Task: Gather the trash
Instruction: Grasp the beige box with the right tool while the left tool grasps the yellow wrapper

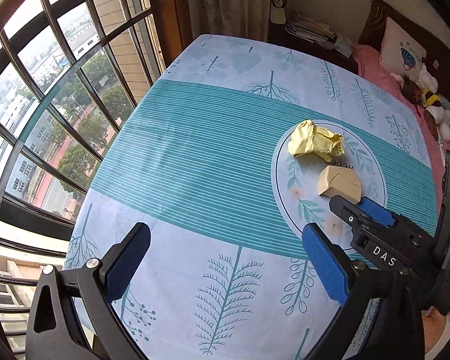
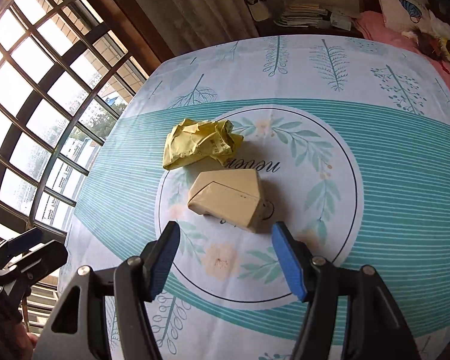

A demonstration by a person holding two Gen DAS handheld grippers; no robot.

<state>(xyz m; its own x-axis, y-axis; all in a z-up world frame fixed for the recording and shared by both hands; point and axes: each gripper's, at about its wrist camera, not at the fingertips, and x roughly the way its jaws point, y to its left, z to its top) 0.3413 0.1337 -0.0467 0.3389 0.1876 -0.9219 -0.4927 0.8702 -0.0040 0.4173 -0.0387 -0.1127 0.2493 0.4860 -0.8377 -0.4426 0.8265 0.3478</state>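
Right wrist view: the right gripper (image 2: 226, 258) is seen with its jaws spread wide and nothing between them, poised just short of a tan box (image 2: 228, 199) lying at 12 o'clock from the fingertips. A crumpled yellow paper (image 2: 199, 145) lies just beyond the box, at 11 o'clock, apparently touching it or nearly so. Both items rest inside the printed circle of the tablecloth (image 2: 390, 165).

The approach step is judged to be in hand; no trash has yet been taken up. The next move calls for the right jaws to be carried forward and down until the box sits between the pads, then closed across its shorter width.

Left wrist view: the left gripper (image 1: 225, 255) is likewise shown wide open and empty, over bare cloth, with the trash well off at 1 o'clock. This view alone shows the right gripper's tip close beside the box; actual contact cannot be settled. A bed (image 1: 375, 69) lies past the table. No bin is visible in either view.
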